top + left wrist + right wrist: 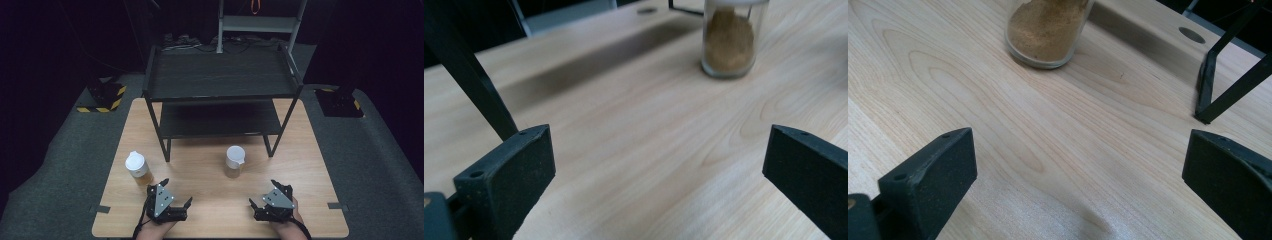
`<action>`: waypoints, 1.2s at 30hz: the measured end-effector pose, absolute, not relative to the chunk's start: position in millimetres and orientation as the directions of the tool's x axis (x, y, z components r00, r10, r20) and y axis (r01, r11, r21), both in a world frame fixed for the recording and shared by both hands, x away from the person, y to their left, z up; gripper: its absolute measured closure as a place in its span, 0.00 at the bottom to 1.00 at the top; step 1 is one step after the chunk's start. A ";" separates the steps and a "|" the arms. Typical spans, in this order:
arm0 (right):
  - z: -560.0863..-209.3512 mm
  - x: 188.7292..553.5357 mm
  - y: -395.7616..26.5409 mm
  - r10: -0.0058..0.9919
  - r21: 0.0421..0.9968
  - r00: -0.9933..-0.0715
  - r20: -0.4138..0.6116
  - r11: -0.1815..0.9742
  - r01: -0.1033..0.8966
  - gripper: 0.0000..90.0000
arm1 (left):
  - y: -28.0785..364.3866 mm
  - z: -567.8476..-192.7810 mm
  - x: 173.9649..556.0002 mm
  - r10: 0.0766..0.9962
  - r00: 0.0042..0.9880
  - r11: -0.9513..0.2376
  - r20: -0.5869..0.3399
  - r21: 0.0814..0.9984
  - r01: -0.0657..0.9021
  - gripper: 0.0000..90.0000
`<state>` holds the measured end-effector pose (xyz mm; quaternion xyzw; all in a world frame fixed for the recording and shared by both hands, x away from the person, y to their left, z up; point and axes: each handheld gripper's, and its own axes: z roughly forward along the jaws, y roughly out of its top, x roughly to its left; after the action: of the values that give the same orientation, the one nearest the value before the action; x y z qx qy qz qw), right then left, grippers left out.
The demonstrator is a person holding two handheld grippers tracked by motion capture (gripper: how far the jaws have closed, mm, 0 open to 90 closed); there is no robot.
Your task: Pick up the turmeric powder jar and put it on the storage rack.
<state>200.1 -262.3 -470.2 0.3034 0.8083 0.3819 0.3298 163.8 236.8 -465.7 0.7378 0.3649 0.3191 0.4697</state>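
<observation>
We log: pale wood-grain table point(210, 200); black two-tier metal shelf point(220, 75) at 12 o'clock; two clear jars of brown powder point(235, 161) point(137, 166); left gripper point(177, 195) and right gripper point(261, 192), jaws wide, empty

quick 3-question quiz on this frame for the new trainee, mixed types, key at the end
1. True or false: the black two-tier metal shelf has a jar on its top tier.
2. How many clear white-lidded jars of brown powder stand on the light wooden table?
3. The left gripper is: A) open, B) shut on a jar.

Key:
1. False, both tiers look bare.
2. Two: left jar, middle jar.
3. A; right gripper is open too.
</observation>
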 end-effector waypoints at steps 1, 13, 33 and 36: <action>-470.1 200.3 -262.3 0.742 0.817 -0.599 -0.301 0.525 0.239 0.00 | 237.9 -463.9 162.2 0.839 0.528 -0.285 0.128 0.931 0.228 0.01; -470.1 200.5 -262.1 0.738 0.815 -0.603 -0.303 0.528 0.237 0.00 | 253.9 -446.1 144.9 0.860 0.483 -0.248 0.165 0.962 0.113 0.01; -469.2 201.4 -260.6 0.732 0.808 -0.606 -0.311 0.540 0.238 0.00 | 297.5 -441.6 134.0 0.931 0.344 -0.165 0.122 0.982 0.097 0.00; -469.3 201.1 -260.9 0.732 0.808 -0.606 -0.311 0.539 0.236 0.00 | 300.9 -443.9 135.5 0.937 0.333 -0.150 0.106 0.983 0.110 0.00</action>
<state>201.1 -260.9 -469.3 0.2976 0.8132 0.3766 0.3290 135.5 300.9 -443.9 0.6396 0.4091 0.4073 0.5075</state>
